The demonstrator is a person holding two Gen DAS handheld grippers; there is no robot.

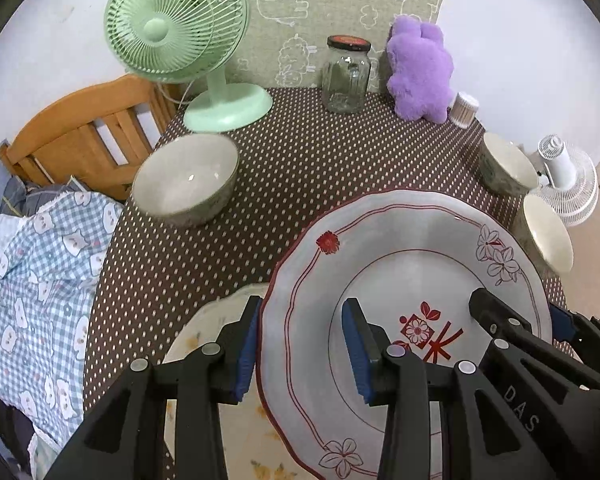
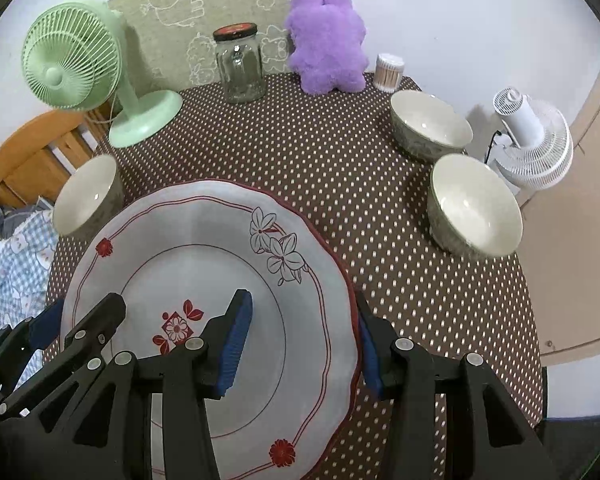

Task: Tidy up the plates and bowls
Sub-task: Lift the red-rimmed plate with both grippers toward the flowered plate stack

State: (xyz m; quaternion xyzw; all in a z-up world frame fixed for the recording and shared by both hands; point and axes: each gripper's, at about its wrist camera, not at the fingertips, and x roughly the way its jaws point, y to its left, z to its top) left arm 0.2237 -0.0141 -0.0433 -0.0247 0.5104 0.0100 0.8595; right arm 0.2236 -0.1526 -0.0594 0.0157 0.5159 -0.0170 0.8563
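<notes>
A large white plate (image 1: 400, 280) with a red scalloped rim and flower prints hangs above the table, carried by both grippers. My left gripper (image 1: 302, 352) is shut on its left rim, one blue pad outside the edge and one on the face. My right gripper (image 2: 304, 344) is shut on the right rim (image 2: 352, 320) in the same way. Each gripper shows in the other's view: the right gripper (image 1: 520, 312) and the left gripper (image 2: 80, 316). Under the held plate lies a cream plate (image 1: 204, 332) with yellow flowers. Three white bowls stand on the table: (image 2: 86, 200), (image 2: 430, 124), (image 2: 474, 204).
The round table (image 2: 300, 152) has a brown dotted cloth. At the back stand a green fan (image 1: 180, 40), a glass jar (image 1: 346, 76), a purple plush toy (image 1: 420, 68) and a cotton swab tub (image 2: 389, 72). A wooden chair (image 1: 80, 128) and checked bedding (image 1: 40, 280) lie left, a white fan (image 2: 536, 140) right.
</notes>
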